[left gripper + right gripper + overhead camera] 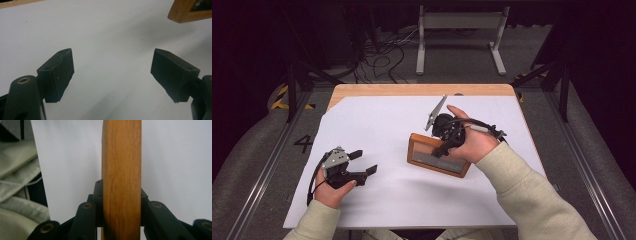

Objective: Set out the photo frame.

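Note:
A wooden picture frame (438, 155) with a grey glass pane is tilted up off the white sheet in the middle of the table. My right gripper (446, 146) is shut on its far edge; in the right gripper view the frame's wooden edge (121, 180) runs straight up between the two black jaws, which press on both sides of it. My left gripper (363, 162) rests near the sheet's left front, open with nothing between its pads (60, 75). A corner of the picture frame (190, 11) shows at the top right of the left gripper view.
A white sheet (377, 125) covers most of the wooden table (412, 90). Beyond the table stand a grey metal stand (461, 30) and a tangle of cables (382, 55) on the floor. A pale sleeve (17, 185) shows at the left of the right gripper view.

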A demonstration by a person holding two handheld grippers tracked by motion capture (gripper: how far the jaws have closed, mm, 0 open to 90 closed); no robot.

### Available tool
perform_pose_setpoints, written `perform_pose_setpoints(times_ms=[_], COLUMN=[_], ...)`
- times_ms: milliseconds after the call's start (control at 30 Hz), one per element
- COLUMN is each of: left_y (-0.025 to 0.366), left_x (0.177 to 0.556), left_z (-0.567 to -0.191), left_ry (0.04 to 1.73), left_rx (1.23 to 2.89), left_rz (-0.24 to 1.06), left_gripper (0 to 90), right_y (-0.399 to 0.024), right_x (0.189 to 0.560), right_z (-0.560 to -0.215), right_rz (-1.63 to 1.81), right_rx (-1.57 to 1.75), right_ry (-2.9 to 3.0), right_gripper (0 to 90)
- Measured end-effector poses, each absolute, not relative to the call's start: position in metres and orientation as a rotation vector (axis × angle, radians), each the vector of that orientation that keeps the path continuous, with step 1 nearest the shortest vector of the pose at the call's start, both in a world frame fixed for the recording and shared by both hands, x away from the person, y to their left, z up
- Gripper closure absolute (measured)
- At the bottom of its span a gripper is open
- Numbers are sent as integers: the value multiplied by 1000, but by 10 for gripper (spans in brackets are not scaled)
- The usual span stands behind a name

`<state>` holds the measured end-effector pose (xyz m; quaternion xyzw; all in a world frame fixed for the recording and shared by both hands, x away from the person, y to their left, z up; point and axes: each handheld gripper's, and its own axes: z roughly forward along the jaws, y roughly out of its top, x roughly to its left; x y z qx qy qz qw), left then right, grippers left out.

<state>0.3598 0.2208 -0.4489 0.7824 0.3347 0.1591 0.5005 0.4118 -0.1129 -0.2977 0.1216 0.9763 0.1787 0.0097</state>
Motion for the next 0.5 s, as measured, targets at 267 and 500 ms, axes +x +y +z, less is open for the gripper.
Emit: perform_pose_setpoints(times_ms=[267,500], left_y=[221,220], left_x=[359,360], left_z=[-449,-450], left_ry=[819,817], left_rx=[1890,1890], left_rz=[363,370], left_gripper=[193,193], right_y=[-111,-105], right_x=[424,430], right_z=[-320,-347], right_rz=[471,381], right_rx=[157,84], right_ry=[3143,3203], right_gripper=[721,720])
